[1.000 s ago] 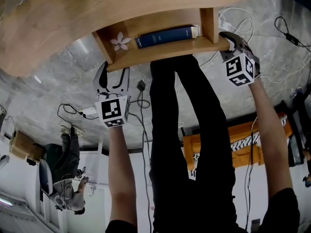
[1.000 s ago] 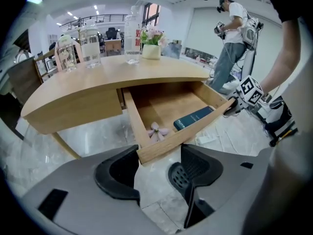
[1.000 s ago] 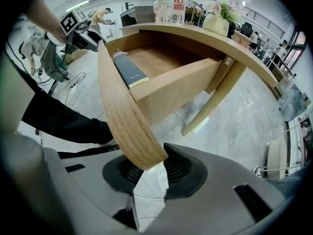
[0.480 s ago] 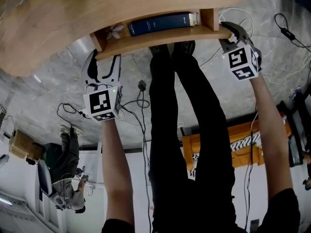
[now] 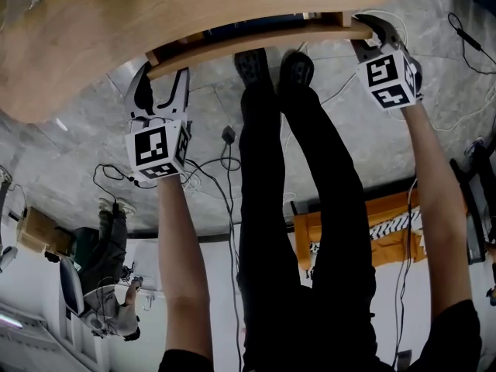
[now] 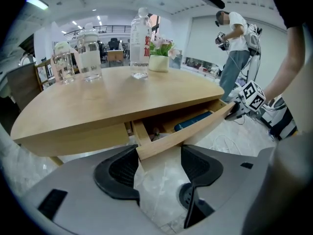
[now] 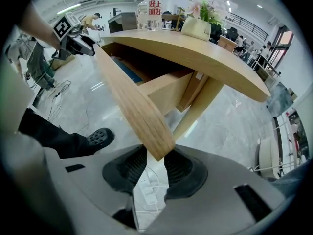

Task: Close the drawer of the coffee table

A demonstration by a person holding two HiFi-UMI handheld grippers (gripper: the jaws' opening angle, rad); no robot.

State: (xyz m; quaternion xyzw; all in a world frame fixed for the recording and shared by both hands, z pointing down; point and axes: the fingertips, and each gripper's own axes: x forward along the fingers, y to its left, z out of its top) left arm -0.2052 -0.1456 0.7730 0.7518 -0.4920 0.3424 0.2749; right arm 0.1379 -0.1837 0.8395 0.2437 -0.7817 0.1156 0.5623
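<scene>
The ribbed pads of the right gripper are closed on the right end of the drawer, whose board end is pinched between them. The pads of the left gripper are spread wide and hold nothing. The left corner of the drawer front is seen just ahead of their gap, and contact cannot be told. From the head view the left gripper and the right gripper are placed at opposite ends of the long curved front, with the person's legs between them. The drawer is left open by only a narrow strip under the top of the coffee table, and a blue book is seen lying inside. The front is judged to be stiff, smooth wood. It should be light to move with so little in it, yet liable to skew and bind if one end is driven ahead of the other. It is best taken at both ends and pressed squarely on its face, since a pinch on a varnished edge could slip. Care is called for so that no pad is trapped between the front and the table edge as the gap is closed. A sharp shove might also rattle the water bottle and the glass jars standing on the top.
</scene>
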